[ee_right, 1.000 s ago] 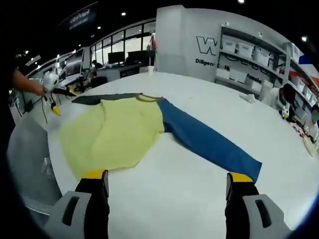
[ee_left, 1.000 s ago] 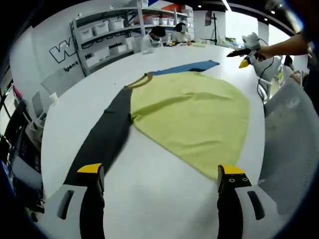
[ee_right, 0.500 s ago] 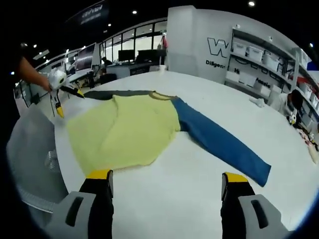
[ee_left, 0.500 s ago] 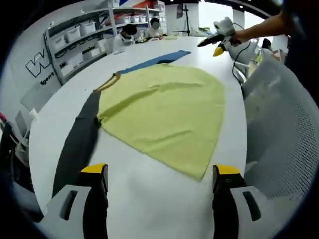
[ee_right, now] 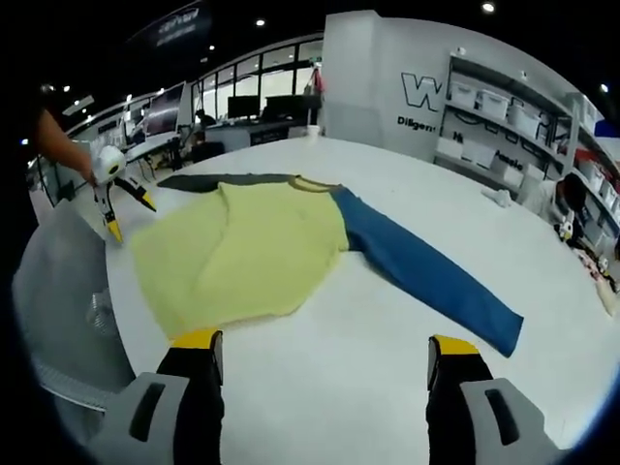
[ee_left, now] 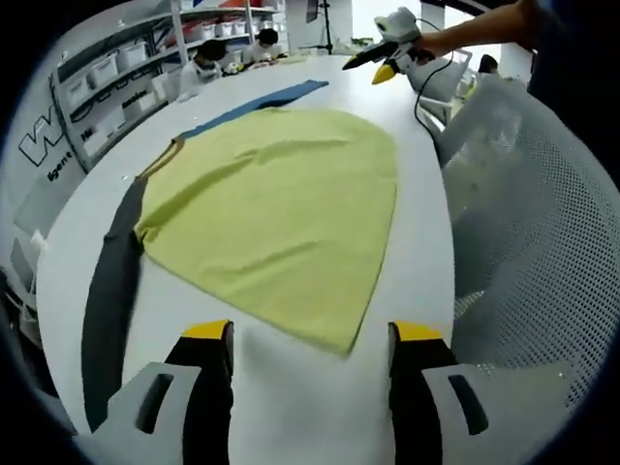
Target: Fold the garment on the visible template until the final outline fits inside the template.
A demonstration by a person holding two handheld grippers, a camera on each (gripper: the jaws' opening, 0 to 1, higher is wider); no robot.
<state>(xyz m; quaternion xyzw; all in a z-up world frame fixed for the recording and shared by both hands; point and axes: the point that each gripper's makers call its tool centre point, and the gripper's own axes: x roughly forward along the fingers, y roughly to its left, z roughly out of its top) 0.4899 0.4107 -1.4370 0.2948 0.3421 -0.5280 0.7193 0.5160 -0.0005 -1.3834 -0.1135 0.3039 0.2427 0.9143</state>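
Note:
A long-sleeved shirt lies flat on the white table: a yellow-green body (ee_left: 281,194) (ee_right: 242,257), one dark grey sleeve (ee_left: 108,291) (ee_right: 208,180) and one blue sleeve (ee_left: 257,102) (ee_right: 421,276). My left gripper (ee_left: 308,339) is open just short of the yellow hem corner, with nothing between its black, yellow-tipped fingers (ee_left: 208,334). My right gripper (ee_right: 318,349) is open too, above bare table in front of the hem and the blue sleeve. Each gripper appears small in the other's view, held by a hand: the right gripper (ee_left: 392,39) and the left gripper (ee_right: 111,179).
A grey mesh chair (ee_left: 523,223) (ee_right: 58,300) stands at the table edge beside the hem. Shelves with white bins (ee_left: 97,73) (ee_right: 484,107) line the far wall. People sit at the table's far end (ee_left: 232,53). Small items (ee_right: 499,197) lie on the table past the blue sleeve.
The left gripper view has closed in on the yellow hem corner and swung toward the chair. The right gripper view has hardly shifted. The shirt lies as before.

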